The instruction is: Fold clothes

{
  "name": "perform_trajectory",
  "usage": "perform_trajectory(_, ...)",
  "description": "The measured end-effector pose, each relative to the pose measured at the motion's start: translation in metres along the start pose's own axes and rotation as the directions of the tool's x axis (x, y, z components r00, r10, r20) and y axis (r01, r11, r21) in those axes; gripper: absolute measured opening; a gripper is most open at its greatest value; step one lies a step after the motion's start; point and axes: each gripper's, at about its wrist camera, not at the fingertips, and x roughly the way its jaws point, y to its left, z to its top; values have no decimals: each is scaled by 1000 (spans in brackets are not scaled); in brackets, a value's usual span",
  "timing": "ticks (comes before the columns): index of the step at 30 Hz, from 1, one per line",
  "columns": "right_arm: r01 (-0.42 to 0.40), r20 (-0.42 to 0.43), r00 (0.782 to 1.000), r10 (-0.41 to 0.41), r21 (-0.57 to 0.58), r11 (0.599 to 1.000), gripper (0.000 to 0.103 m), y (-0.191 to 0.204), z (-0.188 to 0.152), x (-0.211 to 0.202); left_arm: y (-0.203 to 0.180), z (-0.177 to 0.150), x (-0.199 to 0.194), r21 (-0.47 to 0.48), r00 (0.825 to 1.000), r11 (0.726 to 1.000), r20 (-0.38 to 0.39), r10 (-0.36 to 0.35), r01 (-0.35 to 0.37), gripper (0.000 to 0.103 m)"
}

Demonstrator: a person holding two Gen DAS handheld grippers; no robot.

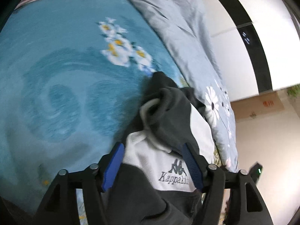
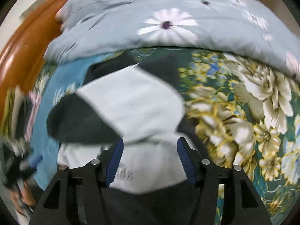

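— Where the left gripper point(image 1: 153, 166) hangs over the bed, how do its fingers point(image 1: 113, 166) stand?

— Apart, one blue pad on either side of the sweatshirt point(image 1: 161, 161), a dark grey and white one with a logo on its white panel. Whether the pads press the cloth I cannot tell; a wide span of fabric lies between them.

— And the right gripper point(image 2: 150, 160)?

— Its fingers point(image 2: 114, 161) are spread as well, with the white part of the sweatshirt point(image 2: 135, 101) between and beyond them. The same doubt holds about contact.

— Where does the garment lie?

— On the bed. In the left wrist view it runs from 6 o'clock up toward the centre, its dark hood bunched at the far end. In the right wrist view it fills the middle, with a dark sleeve out toward 9 o'clock.

— What open room is there?

— In the left view, from 9 to 12 o'clock, the blue blanket point(image 1: 65, 65) lies flat and bare. In the right view, at 3 o'clock, the green flowered sheet point(image 2: 243, 112) is free.

— What stands in the way?

— A heaped grey-blue quilt point(image 2: 168, 18) with white daisies, across 12 o'clock in the right view, with the garment's far edge close under it. In the left view it runs along 1 to 4 o'clock, touching the sweatshirt. A wooden headboard point(image 2: 28, 46) curves at 10 o'clock in the right view.
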Motion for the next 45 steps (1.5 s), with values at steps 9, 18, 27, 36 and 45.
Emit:
perform_trajectory(9,-135,-22,990,138,112,985,78,-41,53,53,-11,31,67,53,994,995,-75,85,-81,78)
perform_trajectory(18,-227,-15,973,232,162,960,79,-49,99,99,-5,63,116,-10,989,994,-106,108,-109,79)
perform_trajectory(27,-234,-17,970,242,199,952,62,-43,104,122,-4,79,136,-8,985,994,-134,109,-111,75)
perform_trajectory(36,-245,62,969,239,119,962,15,-11,115,89,-47,83,120,184,987,975,-75,143,-128,25)
perform_trajectory(45,-234,207,951,230,-7,972,14,19,162,48,-94,125,95,266,996,960,14,90,-90,29)
